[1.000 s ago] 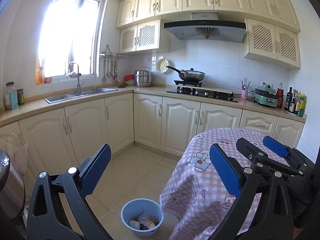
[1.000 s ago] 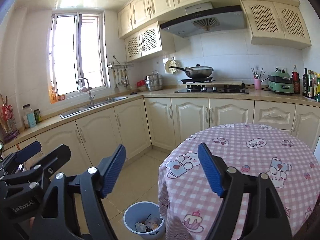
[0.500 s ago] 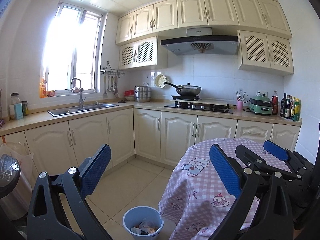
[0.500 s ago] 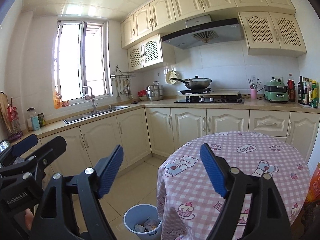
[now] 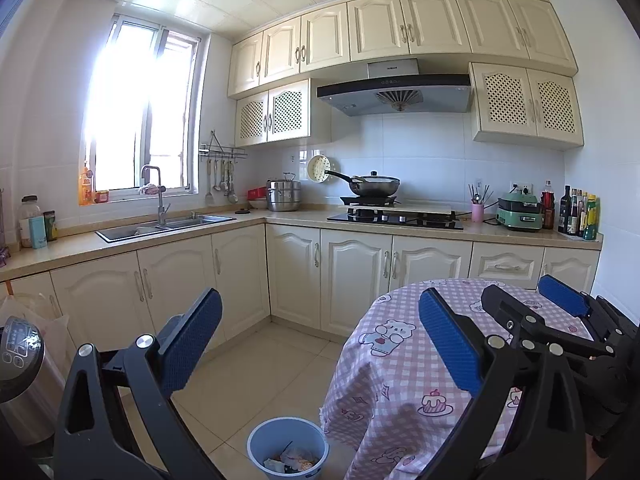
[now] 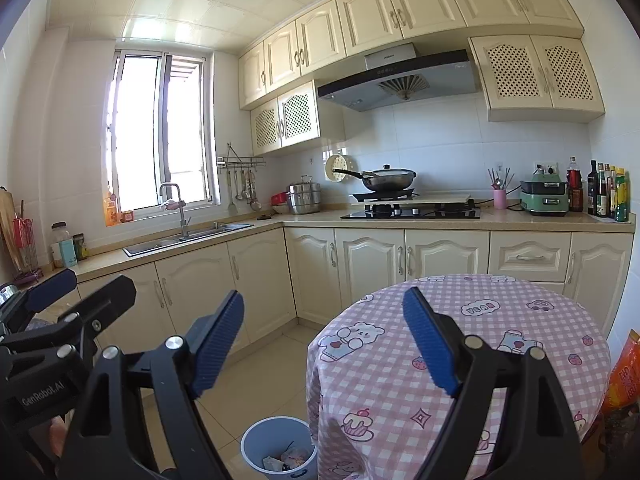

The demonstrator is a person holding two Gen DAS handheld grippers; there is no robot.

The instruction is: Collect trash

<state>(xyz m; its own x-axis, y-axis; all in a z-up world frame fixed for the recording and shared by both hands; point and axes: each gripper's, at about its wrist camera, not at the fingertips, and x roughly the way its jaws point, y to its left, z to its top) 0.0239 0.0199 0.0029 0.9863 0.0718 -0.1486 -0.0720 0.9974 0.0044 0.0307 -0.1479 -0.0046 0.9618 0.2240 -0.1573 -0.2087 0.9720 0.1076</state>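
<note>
A small blue bin (image 5: 287,450) stands on the tiled floor beside the round table, with crumpled wrappers (image 5: 294,461) inside; it also shows in the right wrist view (image 6: 279,447). My left gripper (image 5: 320,344) is open and empty, held high above the floor and bin. My right gripper (image 6: 323,338) is open and empty, held at a similar height over the table's left edge. Each gripper shows in the other's view: the right one (image 5: 560,320) over the table, the left one (image 6: 60,312) at the far left.
The round table (image 6: 500,320) has a pink checked cloth with nothing on its top. An L-shaped counter (image 5: 248,220) with sink (image 5: 160,226), stove and wok (image 5: 374,188) lines the walls. A steel cooker (image 5: 20,376) stands at left. An orange bag (image 6: 624,376) is at right.
Both grippers have risen and tilted up; the bin and table have dropped lower in both views and more ceiling shows. Both stay open and empty.
</note>
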